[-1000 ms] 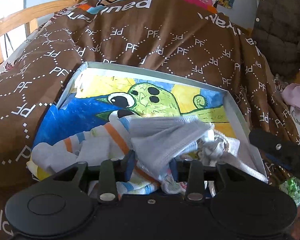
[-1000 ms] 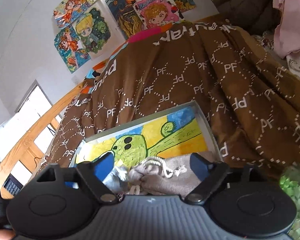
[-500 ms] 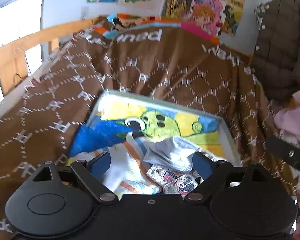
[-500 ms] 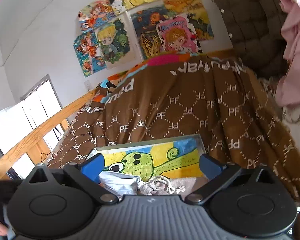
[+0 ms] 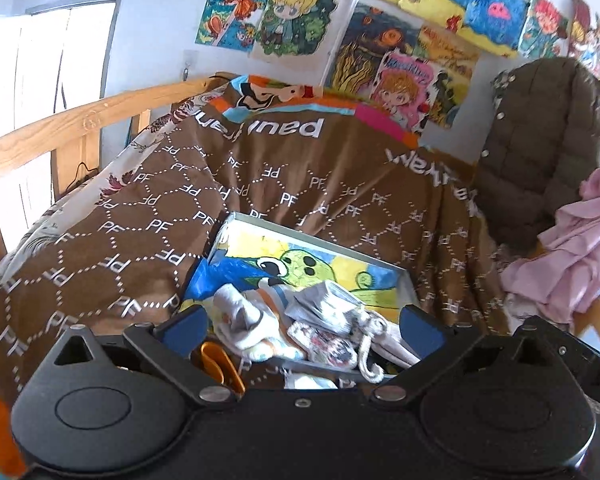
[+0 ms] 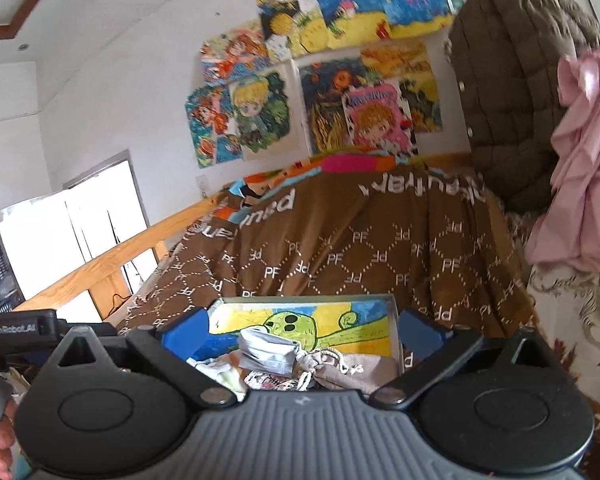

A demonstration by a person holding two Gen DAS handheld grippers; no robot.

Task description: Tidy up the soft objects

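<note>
Both the left gripper (image 5: pixel 302 326) and right gripper (image 6: pixel 302 330) hang wide and empty above the box (image 5: pixel 407 286) on the bed (image 5: pixel 140 232), where a grey cloth (image 6: pixel 268 354), drawstring pouch (image 6: pixel 340 368) and sock (image 5: pixel 240 320) lie piled

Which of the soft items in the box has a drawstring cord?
The beige drawstring pouch at the right side of the box; the grey mask and striped sock beside it have no cord.

Black left gripper (image 5: pixel 302 326): blue pads (image 5: pixel 418 326), round caps, silver screws. Right gripper (image 6: pixel 302 330): grey ribbed body, black arms, blue pads (image 6: pixel 188 330), silver screws. "GenRobot.AI" label on black housing. Bare fingers (image 6: pixel 2 436) at edge.
</note>
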